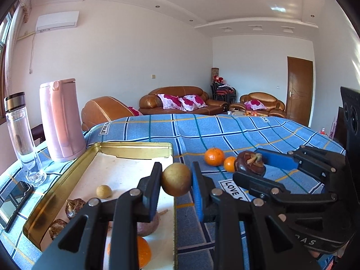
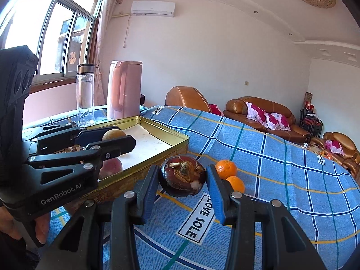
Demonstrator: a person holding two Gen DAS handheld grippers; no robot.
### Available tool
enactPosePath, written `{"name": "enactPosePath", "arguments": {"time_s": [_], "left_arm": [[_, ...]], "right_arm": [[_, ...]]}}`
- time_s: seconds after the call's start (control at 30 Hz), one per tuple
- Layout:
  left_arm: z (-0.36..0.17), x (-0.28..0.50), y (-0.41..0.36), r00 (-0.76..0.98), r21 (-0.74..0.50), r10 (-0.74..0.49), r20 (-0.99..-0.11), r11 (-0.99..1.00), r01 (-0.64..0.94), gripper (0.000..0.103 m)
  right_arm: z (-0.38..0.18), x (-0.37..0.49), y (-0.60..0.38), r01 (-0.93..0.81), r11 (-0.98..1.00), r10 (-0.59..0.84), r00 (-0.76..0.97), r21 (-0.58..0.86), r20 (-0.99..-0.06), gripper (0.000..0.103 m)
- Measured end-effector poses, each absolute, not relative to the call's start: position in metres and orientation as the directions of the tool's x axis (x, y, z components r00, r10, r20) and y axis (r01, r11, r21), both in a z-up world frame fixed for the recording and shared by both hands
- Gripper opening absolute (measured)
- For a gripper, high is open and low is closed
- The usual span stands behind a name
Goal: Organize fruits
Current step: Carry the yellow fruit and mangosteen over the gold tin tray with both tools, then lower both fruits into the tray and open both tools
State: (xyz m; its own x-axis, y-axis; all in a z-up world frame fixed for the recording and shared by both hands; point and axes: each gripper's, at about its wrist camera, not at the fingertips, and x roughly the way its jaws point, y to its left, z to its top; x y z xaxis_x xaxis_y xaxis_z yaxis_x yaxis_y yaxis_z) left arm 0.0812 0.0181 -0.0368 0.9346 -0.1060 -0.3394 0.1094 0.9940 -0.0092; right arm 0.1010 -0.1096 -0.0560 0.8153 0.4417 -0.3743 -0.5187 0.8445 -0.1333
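Surface: blue checked cloth is spread under gold tray.
Left gripper: clamped on tan round fruit.
Right gripper: clamped on mangosteen.

"LOVE SOLE" on tablecloth; "GenRobot.AI", left gripper

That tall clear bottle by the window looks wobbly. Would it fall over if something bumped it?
Probably, if struck high up. The clear bottle is tall and narrow on a small base, so it looks apt to tip. It seems nearly empty, so likely light and easily shoved. It stands on the blue checked cloth, a soft footing, and its walls look like glass, so a fall might crack it.
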Motion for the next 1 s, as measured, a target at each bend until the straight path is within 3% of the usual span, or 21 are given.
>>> {"name": "enactPosePath", "arguments": {"time_s": [1.0], "left_arm": [[-0.038,0.069,0.083,0.937,-0.031,0.007,-0.350,0.999,-0.020,0.027]], "right_arm": [[-0.047,0.091,-0.038,-0.628,0.758,0.538,0.755,-0.177,-0.375,0.045]]}}
